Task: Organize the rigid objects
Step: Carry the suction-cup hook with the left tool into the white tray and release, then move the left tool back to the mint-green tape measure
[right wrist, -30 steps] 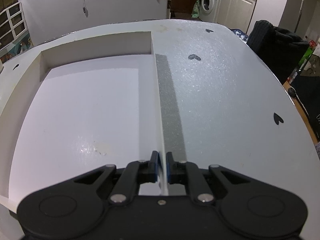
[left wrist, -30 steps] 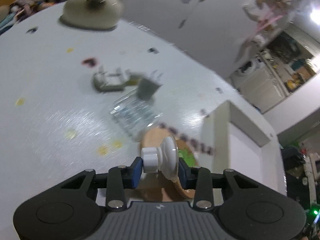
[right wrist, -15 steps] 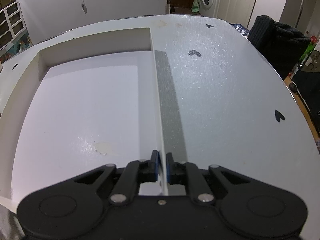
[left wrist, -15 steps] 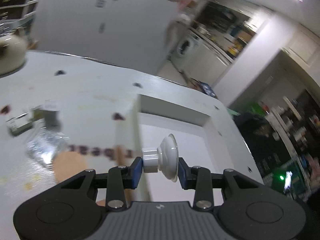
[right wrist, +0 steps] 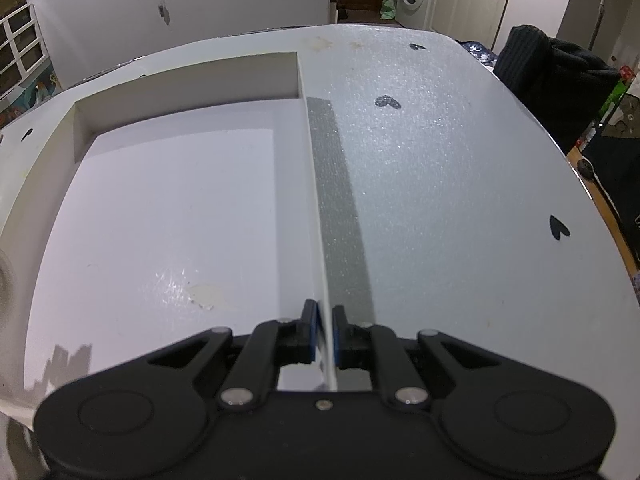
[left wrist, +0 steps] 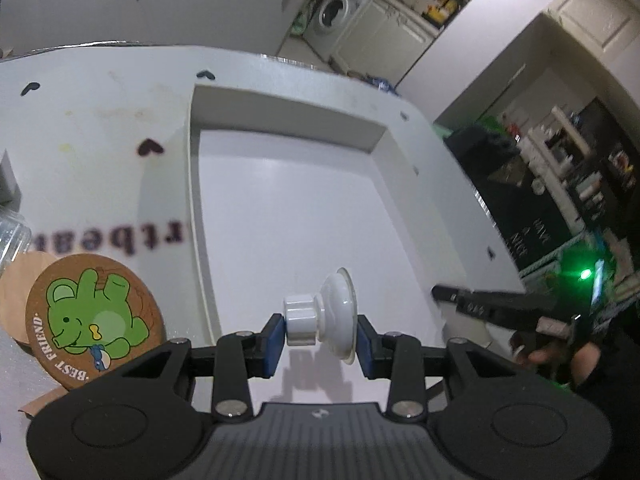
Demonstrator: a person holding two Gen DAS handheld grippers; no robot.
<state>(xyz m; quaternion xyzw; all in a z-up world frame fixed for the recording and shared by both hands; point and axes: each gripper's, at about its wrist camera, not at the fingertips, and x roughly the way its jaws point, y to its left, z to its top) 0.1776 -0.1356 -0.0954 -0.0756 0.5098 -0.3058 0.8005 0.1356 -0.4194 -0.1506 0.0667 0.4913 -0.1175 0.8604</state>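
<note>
Gripping glossy white plastic suction cup (left wrist: 320,322) in left gripper (left wrist: 318,340) over smooth white tray (left wrist: 288,208); right gripper (right wrist: 325,330) pinching thin tray wall; round coaster (left wrist: 94,320) reading "BEST FRIEND".

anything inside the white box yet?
White box looks empty: only its bare floor shows. The left gripper holds a white suction cup above it. Its near corners are hidden by both grippers.
</note>
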